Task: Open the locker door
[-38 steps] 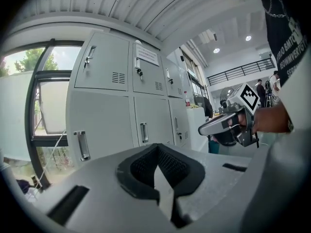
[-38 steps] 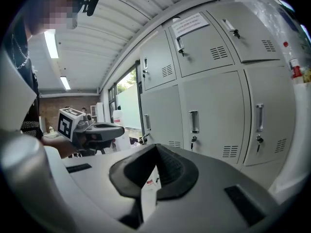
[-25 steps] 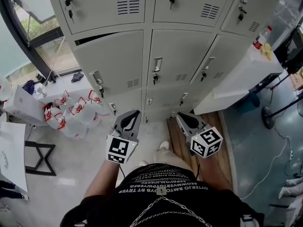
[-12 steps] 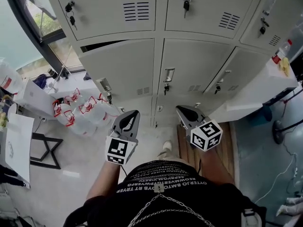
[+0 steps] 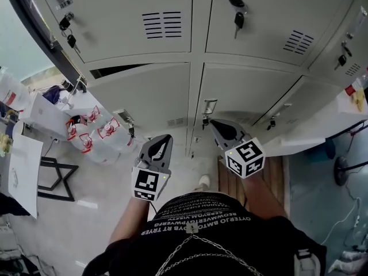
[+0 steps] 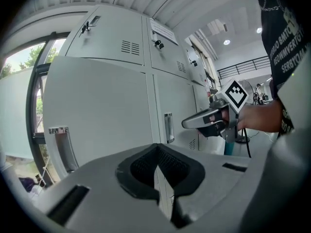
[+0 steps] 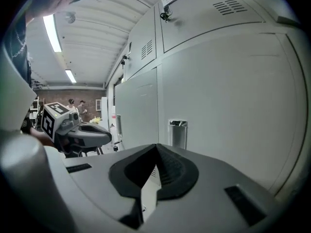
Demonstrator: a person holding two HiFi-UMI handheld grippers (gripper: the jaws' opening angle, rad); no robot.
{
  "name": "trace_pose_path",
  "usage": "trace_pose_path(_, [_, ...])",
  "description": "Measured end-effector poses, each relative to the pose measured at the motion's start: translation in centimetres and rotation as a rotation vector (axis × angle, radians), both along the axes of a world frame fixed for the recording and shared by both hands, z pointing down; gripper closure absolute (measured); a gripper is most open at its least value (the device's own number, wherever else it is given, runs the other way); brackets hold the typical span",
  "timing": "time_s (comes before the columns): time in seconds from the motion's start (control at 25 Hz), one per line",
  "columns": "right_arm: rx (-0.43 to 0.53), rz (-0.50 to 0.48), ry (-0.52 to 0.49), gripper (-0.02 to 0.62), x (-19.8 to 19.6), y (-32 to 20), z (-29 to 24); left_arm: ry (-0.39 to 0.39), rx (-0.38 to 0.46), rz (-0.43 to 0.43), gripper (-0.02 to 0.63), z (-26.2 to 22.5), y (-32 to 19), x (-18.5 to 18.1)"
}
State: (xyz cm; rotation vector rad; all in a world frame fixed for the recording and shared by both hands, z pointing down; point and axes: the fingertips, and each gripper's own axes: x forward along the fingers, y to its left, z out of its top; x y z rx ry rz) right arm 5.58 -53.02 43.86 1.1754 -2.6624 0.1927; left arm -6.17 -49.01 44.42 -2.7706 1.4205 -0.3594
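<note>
Closest to me is the person, holding both tools out low in front of the body. The left gripper (image 5: 160, 144) has its jaws pressed together with nothing between them, and the right gripper (image 5: 217, 127) is closed and empty too. Neither touches the lockers. Just past the right gripper's tip is the middle-row locker door (image 5: 253, 94), flush in its frame, with its upright handle (image 5: 209, 106) near the tool but clear of it. The neighbouring door (image 5: 144, 94) to the left shows a dark gap (image 5: 115, 71) along its top edge, as if slightly ajar. I cannot tell which door is meant. By my reckoning the job has hardly begun: a handle must be reached, taken and pulled. Further up, keys (image 5: 238, 19) hang in an upper lock.
</note>
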Motion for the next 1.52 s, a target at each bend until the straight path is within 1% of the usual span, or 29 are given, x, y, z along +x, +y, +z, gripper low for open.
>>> trace_pose_path(0.16, [-0.005, -0.025, -0.019, 0.598, -0.6, -1.6, -0.2, -0.002, -0.003, -0.003, 0.607, 0.0, -1.1, 0.8])
trace_pose_path(0.24, [-0.011, -0.05, -0.026, 0.544, -1.0, -2.0, -0.4, -0.006, -0.006, -0.003, 0.607, 0.0, -1.4, 1.2])
trace_pose_path(0.52, [-0.049, -0.073, -0.007, 0.508, -1.9, -3.5, 0.6, -0.019, -0.014, -0.031, 0.607, 0.2, -2.0, 1.1])
trace_pose_path(0.64, [-0.07, -0.06, 0.002, 0.495, -2.2, -4.2, 1.1, -0.026, -0.025, -0.045, 0.607, 0.5, -2.0, 0.6])
trace_pose_path(0.92, [-0.085, 0.006, -0.01, 0.475, -1.2, -5.4, 1.2, -0.032, -0.035, -0.063, 0.607, 0.6, -2.0, 0.1])
trace_pose_path(1.08, [-0.1, 0.006, -0.009, 0.445, -1.9, -5.9, 1.7, -0.041, -0.046, -0.056, 0.607, 0.8, -1.8, 0.0])
trace_pose_path(1.16, [-0.097, 0.005, 0.001, 0.43, -2.4, -6.1, 1.8, -0.047, -0.052, -0.053, 0.607, 1.0, -1.6, 0.0])
trace_pose_path(1.32, [-0.081, 0.032, 0.008, 0.4, -2.9, -6.2, 1.8, -0.054, -0.064, -0.06, 0.607, 1.4, -1.0, -0.4])
trace_pose_path(1.52, [-0.065, 0.029, 0.024, 0.403, -3.1, -6.3, 2.0, -0.052, -0.072, -0.064, 0.607, 1.6, -0.5, -0.8])
